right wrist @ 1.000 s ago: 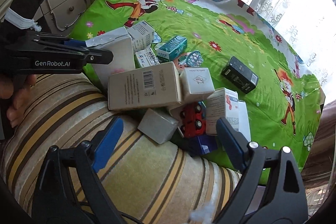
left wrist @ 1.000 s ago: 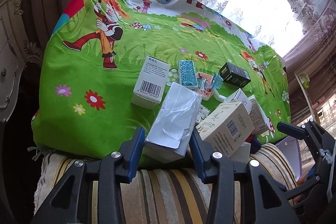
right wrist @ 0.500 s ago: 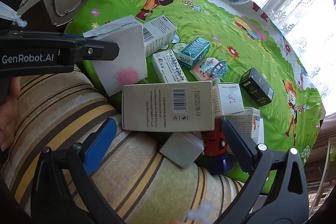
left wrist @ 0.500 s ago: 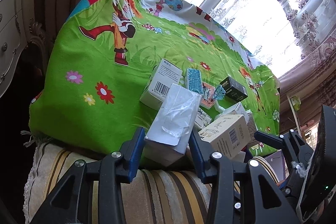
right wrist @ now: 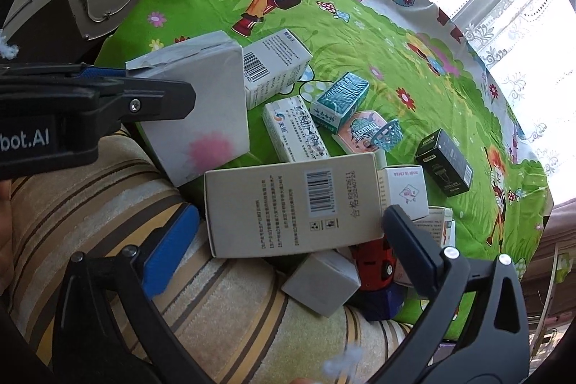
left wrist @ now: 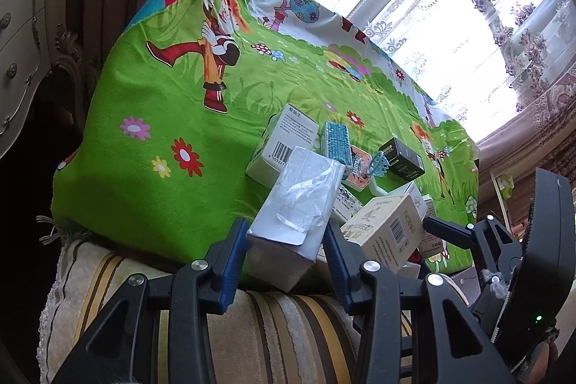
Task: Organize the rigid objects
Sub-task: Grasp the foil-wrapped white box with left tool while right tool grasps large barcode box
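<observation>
The left tongs [left wrist: 286, 249] grip a white box [left wrist: 300, 204] at the near edge of the green cartoon cloth [left wrist: 151, 103], over a striped cushion [left wrist: 280, 333]. The right tongs [right wrist: 288, 233] stand wide open around a beige box [right wrist: 293, 204] on the pile of small boxes, pads not touching it

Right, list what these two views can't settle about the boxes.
- Red toy car, right wrist view: mostly buried under the big beige box and the right gripper finger.
- White box held by the left gripper, left wrist view: underside hidden.
- Black box: print too small.
</observation>
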Demonstrator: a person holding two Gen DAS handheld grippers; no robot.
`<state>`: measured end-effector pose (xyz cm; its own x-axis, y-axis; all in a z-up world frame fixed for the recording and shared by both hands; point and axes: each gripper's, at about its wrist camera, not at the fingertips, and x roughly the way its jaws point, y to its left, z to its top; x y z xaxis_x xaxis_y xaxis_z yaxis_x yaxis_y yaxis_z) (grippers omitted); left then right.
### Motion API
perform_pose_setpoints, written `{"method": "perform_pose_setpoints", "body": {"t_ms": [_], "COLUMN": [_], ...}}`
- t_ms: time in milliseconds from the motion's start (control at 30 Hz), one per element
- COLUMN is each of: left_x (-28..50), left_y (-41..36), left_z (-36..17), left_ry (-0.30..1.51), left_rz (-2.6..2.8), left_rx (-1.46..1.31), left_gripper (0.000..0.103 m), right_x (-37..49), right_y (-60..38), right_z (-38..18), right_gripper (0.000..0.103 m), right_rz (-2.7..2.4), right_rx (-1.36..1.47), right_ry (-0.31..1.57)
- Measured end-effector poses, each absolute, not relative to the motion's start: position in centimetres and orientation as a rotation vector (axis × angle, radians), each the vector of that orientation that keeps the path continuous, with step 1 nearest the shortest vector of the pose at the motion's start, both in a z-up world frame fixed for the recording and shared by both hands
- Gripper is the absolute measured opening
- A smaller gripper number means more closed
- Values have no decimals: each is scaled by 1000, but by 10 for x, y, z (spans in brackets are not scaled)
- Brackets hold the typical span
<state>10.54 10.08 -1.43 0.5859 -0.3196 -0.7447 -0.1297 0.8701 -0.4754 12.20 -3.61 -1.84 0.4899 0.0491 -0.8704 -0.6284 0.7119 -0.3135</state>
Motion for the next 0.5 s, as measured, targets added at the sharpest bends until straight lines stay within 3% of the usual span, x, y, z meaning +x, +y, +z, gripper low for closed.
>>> {"method": "perform_pose_setpoints", "body": {"t_ms": [500], "left_x": [105], "left_y": [101], "left_z": [-16], "left_ry": [949], "left_rz": [-120], "left_rx": [-525], "left_gripper": [44], "right_x": [124], "right_y": [-38], "right_z": [-17], "right_gripper": [103], "right_rz": [435], "right_rx": [-696], "right_ry": [966]}}
